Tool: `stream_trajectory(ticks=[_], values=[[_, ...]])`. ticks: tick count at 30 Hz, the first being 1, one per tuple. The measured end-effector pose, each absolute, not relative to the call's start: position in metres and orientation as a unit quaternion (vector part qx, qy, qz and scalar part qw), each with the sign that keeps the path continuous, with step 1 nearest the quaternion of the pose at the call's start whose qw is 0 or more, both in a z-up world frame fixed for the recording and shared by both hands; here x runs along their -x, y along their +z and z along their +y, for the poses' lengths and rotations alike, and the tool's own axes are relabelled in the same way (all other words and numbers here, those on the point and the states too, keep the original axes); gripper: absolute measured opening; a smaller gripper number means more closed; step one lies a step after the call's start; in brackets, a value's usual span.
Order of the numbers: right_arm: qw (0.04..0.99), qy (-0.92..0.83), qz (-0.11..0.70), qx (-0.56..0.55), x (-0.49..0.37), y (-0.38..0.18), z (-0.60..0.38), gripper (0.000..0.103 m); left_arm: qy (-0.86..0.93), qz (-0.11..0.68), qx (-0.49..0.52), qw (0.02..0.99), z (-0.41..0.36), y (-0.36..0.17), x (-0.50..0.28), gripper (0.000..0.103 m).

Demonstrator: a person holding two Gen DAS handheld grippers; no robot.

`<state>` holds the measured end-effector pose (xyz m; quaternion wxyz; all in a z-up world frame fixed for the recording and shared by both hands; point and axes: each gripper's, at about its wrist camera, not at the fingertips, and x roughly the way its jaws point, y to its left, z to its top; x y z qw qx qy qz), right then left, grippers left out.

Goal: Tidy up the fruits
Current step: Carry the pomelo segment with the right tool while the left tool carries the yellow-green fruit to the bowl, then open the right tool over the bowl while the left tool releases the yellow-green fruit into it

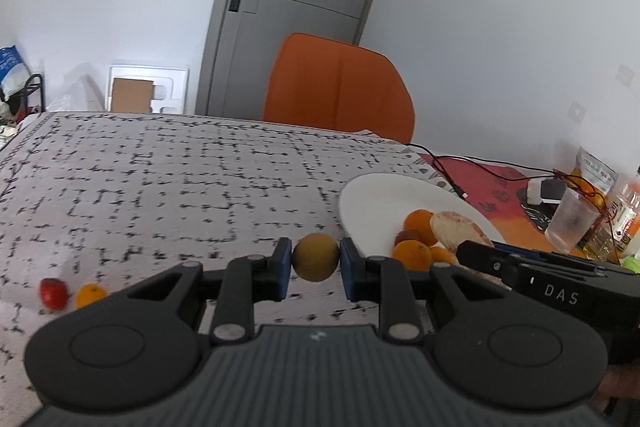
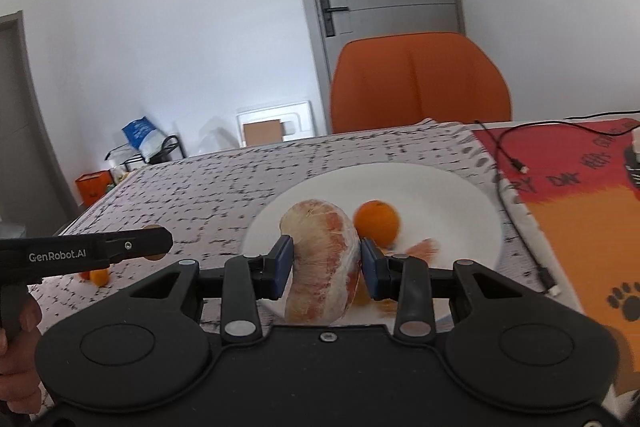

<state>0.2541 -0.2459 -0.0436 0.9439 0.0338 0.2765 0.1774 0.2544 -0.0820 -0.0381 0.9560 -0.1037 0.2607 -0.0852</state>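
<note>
**Both grippers loaded near plate**

Left gripper [image 1: 315,258] clamps a small yellow-green fruit [image 1: 315,257] over the patterned tablecloth [image 1: 160,179], just left of the white plate [image 2: 460,195]. Right gripper [image 2: 325,264] clamps a peeled pomelo chunk [image 2: 322,259] over the plate, beside an orange [image 2: 377,221]. Red fruit [image 1: 53,292] and small orange [image 1: 90,295] lie on the cloth, far left.

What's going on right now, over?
Left gripper shut on yellow fruit. Right gripper shut on peeled pomelo, above white plate. Path clear.

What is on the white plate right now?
On the white plate lie a whole orange and a loose peeled segment. The held peeled citrus hides the plate's near part, so anything there is unseen.
</note>
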Motion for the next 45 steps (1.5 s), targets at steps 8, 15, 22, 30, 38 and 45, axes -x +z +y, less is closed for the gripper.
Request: stream_trajectory(ticks=[8, 15, 22, 30, 38, 45], values=[[0.949, 0.155, 0.271, -0.038, -0.265, -0.046, -0.270, 0.035, -0.097, 0.261, 0.085, 0.957, -0.103, -0.035, -0.272, 0.024], [0.951, 0.141, 0.271, -0.046, -0.279, -0.050, -0.285, 0.035, -0.101, 0.266, 0.073, 0.956, -0.115, -0.035, -0.285, 0.024], [0.952, 0.132, 0.270, -0.054, -0.292, -0.049, -0.293, 0.035, -0.098, 0.272, 0.069, 0.955, -0.122, -0.040, -0.299, 0.024], [0.956, 0.133, 0.258, -0.052, -0.305, -0.043, -0.292, 0.036, -0.102, 0.273, 0.063, 0.955, -0.130, -0.039, -0.313, 0.024], [0.955, 0.144, 0.251, -0.062, -0.300, -0.042, -0.293, 0.056, -0.109, 0.274, 0.059, 0.954, -0.139, -0.039, -0.322, 0.024], [0.952, 0.147, 0.258, -0.076, -0.282, -0.046, -0.295, 0.064, -0.113, 0.268, 0.059, 0.955, -0.142, -0.037, -0.324, 0.025]])
